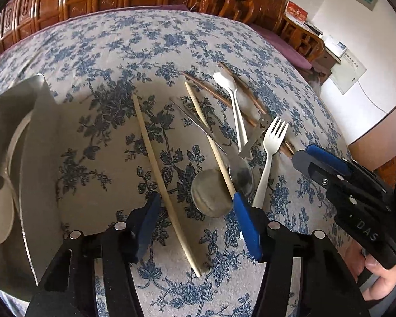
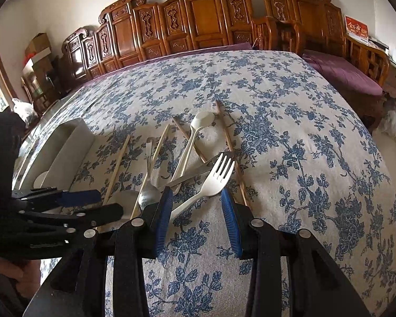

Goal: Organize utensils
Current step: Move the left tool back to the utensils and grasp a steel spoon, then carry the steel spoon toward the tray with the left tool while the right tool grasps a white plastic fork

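- left gripper point(image 1: 195, 224) hangs low over the blue-flowered tablecloth point(image 1: 113, 52), jaws about half apart; a pale bamboo chopstick point(image 1: 163, 182) lies on the cloth between the pads, neither pad pressing on it.
- right gripper point(image 2: 195, 219) has jaws part open, nothing clamped; the handle of the white plastic fork point(image 2: 211, 182) lies on the cloth just ahead of the gap.
- just beyond the left gripper: a metal spoon point(image 1: 211, 192), bowl toward the camera, with a second pale chopstick point(image 1: 211, 142) lying across it.
- the fork lies over a metal utensil with a smiley cut-out point(image 1: 256, 134).
- further out: a white plastic spoon point(image 1: 232, 97) across two dark brown chopsticks point(image 1: 211, 89).
- left side: a white tray point(image 1: 39, 121) with a white spoon point(image 1: 0, 211) inside.
- far edge: carved wooden furniture point(image 2: 198, 21).
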The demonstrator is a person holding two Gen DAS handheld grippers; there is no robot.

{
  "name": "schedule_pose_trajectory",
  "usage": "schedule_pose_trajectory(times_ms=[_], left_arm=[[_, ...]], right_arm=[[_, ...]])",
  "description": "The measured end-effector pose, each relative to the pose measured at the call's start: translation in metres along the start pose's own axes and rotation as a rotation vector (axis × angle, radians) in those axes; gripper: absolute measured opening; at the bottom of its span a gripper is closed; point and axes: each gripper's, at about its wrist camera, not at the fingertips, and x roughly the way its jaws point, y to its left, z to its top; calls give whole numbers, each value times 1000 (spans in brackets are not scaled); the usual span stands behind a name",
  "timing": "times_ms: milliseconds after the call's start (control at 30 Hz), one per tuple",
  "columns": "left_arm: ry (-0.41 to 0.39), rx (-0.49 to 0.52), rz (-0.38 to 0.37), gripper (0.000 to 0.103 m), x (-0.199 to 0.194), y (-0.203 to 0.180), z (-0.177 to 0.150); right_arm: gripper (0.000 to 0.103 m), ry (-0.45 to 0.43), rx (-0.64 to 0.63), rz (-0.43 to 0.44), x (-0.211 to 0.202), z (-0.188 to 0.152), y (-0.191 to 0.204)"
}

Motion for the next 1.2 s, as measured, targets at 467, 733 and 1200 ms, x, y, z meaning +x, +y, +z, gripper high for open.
schedule_pose_trajectory(times_ms=[467, 733, 1200], left_arm=[[31, 19, -29, 18, 6, -8, 8], [-7, 53, -43, 1, -11, -11, 7], [-146, 95, 120, 0, -60, -9, 12]], right_arm=[[41, 8, 5, -5, 2, -1, -1], [41, 17, 1, -5, 6, -2, 1], [41, 21, 37, 9, 7, 0, -8]])
